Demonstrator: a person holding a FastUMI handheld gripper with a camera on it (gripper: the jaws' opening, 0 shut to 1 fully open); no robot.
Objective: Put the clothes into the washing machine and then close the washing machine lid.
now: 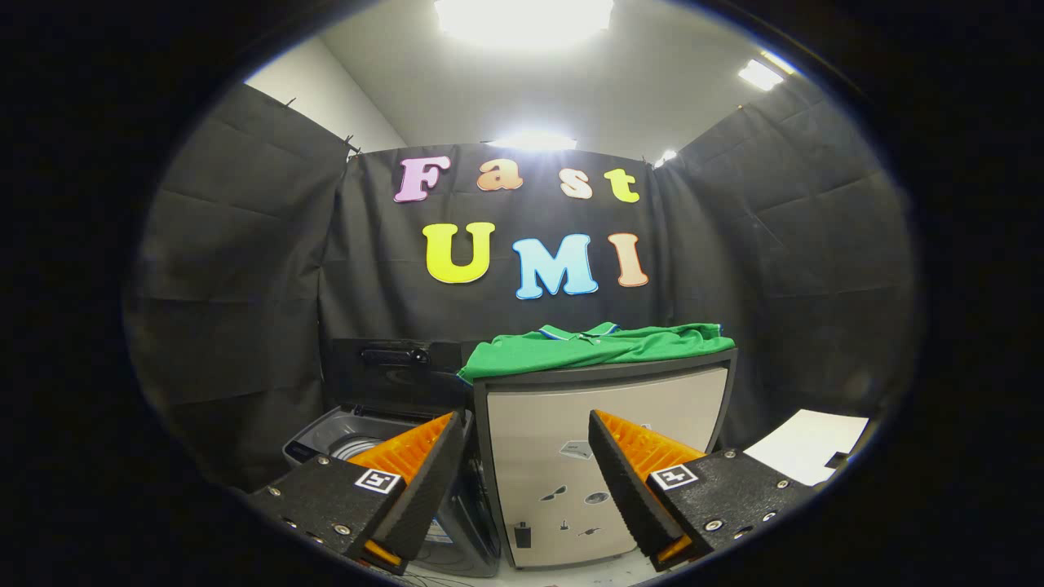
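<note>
Green is the colour of the one piece of clothing I can count, but I am starting close in. Nearest of all, the gripper is holding its two fingers wide apart, and nothing is sitting between them. It is hanging in the air, well back from everything.

Just past the fingers, one pale cabinet is standing with a few small stickers on its front. To the side of it, lower down, one washing machine is waiting with its lid standing up, so the round tub is showing. On the other side, one white sheet of paper is lying flat.

A bit farther and higher, the green shirt is lying spread on top of the cabinet, with one edge hanging over the corner near the washer.

I think the job is only beginning: the shirt is not picked up yet. The next move is calling for the gripper to go up and forward to the shirt, close on a bunched part of the cloth, then carry it across and down into the open tub. The lid comes last
</note>
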